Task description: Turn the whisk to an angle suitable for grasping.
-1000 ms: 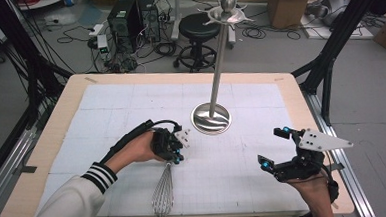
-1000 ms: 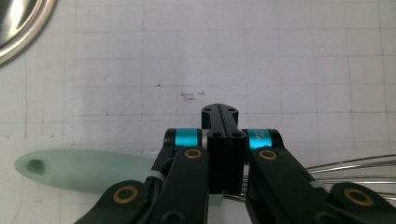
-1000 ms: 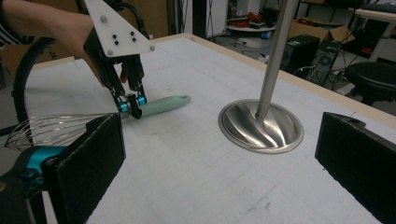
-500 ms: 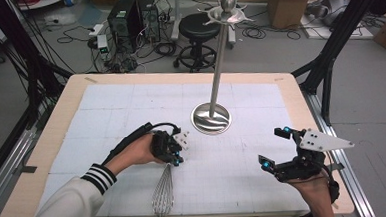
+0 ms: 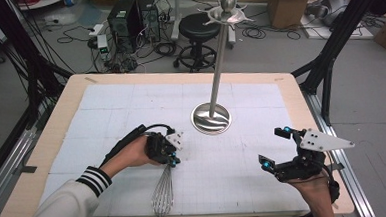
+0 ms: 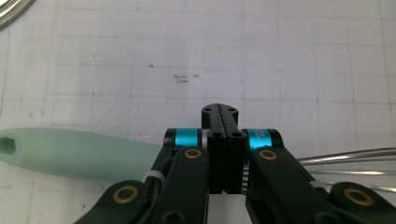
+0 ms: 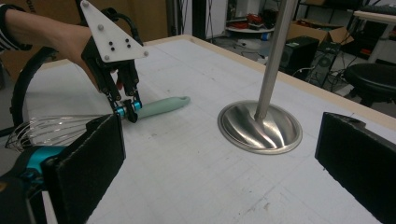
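Note:
A whisk (image 5: 163, 194) with a mint-green handle (image 6: 79, 151) lies on the white mat near the front edge, its wire head toward the person. My left gripper (image 5: 174, 162) points down at the spot where handle meets wires. Its jaws are shut flat against each other, and the whisk passes underneath them (image 6: 220, 109). From the right gripper view, the left gripper (image 7: 127, 111) stands at the near end of the whisk handle (image 7: 161, 106). My right gripper (image 5: 274, 148) hovers open at the front right, its pads (image 7: 88, 154) far apart with nothing between them.
A tall steel stand with a round base (image 5: 211, 118) rises from the middle of the mat, with hooks at its top (image 5: 227, 14). The stand base (image 7: 259, 126) lies ahead of the right gripper. Behind the table are a stool (image 5: 197, 25), computers and cables.

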Demonstrator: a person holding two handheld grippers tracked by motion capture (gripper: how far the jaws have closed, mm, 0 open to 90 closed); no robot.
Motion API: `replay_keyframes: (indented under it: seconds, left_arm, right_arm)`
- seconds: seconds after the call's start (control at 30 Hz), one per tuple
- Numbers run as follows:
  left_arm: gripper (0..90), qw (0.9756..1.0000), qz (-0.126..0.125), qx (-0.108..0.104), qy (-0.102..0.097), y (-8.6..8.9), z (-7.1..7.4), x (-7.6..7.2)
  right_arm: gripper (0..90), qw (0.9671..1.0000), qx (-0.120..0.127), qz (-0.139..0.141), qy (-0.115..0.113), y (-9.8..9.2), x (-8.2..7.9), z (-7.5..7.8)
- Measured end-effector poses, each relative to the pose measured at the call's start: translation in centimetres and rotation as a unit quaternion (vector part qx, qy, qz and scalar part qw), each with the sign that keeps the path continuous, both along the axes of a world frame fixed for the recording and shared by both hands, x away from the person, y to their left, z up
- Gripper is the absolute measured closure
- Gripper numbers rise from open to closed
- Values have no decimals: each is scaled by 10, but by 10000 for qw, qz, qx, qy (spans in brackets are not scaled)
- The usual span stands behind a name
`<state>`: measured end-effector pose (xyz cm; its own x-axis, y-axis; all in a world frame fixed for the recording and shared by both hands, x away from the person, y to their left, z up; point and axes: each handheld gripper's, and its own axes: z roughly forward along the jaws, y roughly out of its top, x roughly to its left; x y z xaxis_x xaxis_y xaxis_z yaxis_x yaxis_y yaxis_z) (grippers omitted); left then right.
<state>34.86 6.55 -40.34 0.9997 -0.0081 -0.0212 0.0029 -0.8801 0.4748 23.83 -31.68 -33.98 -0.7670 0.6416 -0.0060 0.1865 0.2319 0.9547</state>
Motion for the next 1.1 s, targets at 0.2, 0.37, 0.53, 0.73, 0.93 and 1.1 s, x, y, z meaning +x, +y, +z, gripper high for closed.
replay_keyframes:
  seconds: [0.2,0.37,0.53,0.73,0.93,1.1]
  left_arm:
    - [900,9999,70,103,14,8,-2,0]
    - [900,9997,174,175,18,17,0,0]
    - [900,9994,242,248,3,27,1,1]
    - [900,9990,331,288,-10,36,2,1]
    - [900,9985,333,431,-56,41,2,1]
    - [900,9977,445,506,-100,50,3,2]
  right_arm:
    - [7,10000,14,-11,8,-1,-1,0]
    - [7,10000,9,-8,4,-1,0,0]
    - [7,10000,4,-16,-4,-1,0,1]
    - [7,10000,-3,-22,0,-1,-1,1]
    - [7,10000,-2,-23,2,-1,-1,1]
    - [7,10000,16,-35,-19,-2,-1,1]
